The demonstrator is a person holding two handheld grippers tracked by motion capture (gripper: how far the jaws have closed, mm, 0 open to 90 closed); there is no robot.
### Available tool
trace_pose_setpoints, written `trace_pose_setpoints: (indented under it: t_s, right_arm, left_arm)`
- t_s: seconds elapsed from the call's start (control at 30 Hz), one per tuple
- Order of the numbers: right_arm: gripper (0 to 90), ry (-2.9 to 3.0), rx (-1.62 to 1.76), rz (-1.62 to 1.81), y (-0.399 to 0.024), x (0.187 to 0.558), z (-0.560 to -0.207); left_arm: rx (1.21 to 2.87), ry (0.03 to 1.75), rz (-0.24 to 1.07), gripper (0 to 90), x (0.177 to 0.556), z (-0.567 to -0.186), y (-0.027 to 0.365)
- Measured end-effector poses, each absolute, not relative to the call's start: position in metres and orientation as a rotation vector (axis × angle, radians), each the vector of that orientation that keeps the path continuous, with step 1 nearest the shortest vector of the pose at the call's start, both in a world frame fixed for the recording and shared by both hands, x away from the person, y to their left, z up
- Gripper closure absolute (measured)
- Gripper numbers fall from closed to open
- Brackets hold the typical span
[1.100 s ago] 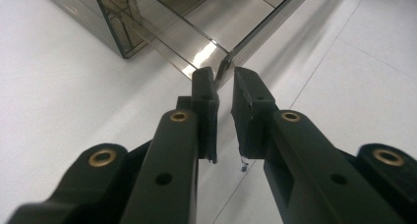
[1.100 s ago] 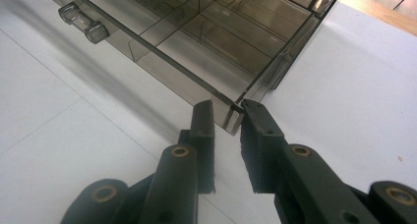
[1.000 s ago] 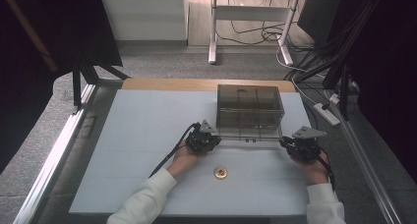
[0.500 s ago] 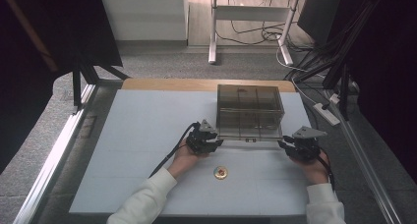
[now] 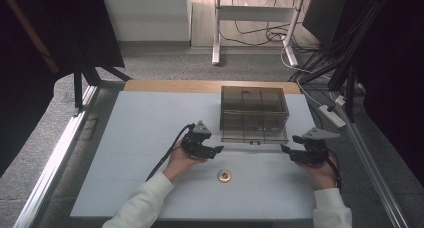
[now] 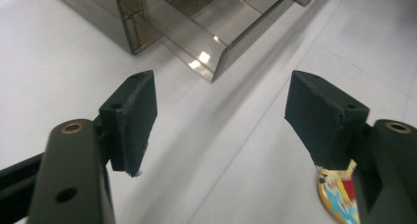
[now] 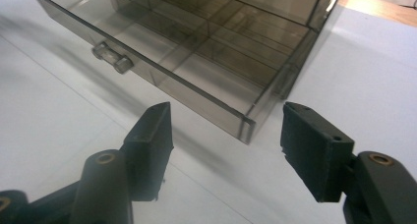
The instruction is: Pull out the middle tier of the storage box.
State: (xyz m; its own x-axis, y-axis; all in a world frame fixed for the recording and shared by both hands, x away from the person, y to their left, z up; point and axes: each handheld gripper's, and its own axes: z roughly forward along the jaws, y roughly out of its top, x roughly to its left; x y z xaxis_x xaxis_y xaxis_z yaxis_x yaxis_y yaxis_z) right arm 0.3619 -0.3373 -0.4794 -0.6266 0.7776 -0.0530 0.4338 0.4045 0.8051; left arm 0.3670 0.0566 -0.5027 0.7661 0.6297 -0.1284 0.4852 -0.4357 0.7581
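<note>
- The smoked plastic box (image 5: 254, 113) sits on the white table (image 5: 145, 123), and its drawer (image 7: 162, 62) stands pulled partway out toward the person, small clear handle (image 7: 112, 57) at the front; all places below are given from this box.
- The left gripper (image 5: 216, 150) rests just off the drawer's near-left corner, the right gripper (image 5: 285, 149) just off its near-right corner, so the two flank the drawer front evenly, likely because the drawer was handled from both ends at once.
- Both grippers' jaws have just been opening; now they stand spread with nothing between them, the pads clear of the drawer in each gripper view.
- A small round badge (image 5: 224, 175) lies in front of the box, nearer the person, between the two hands; it looks like the thing meant for the open drawer, though its print is too small to read.
- The left hand (image 5: 178, 160) lies low on the table, its gripper aimed inward at the drawer corner; the right hand (image 5: 320, 170) mirrors it, jaws pointing back toward the left.
- The drawer compartments look empty, as far as the tinted walls allow.
</note>
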Motion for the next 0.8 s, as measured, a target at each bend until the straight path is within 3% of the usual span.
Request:
trace_pose_setpoints:
  t_s: [0.8]
  right_arm:
    - [29.6,2.289,0.972,1.166,-0.322,0.357,-0.473]
  left_arm:
    - [2.101,0.854,0.208,26.1,0.334,-0.49,0.098]
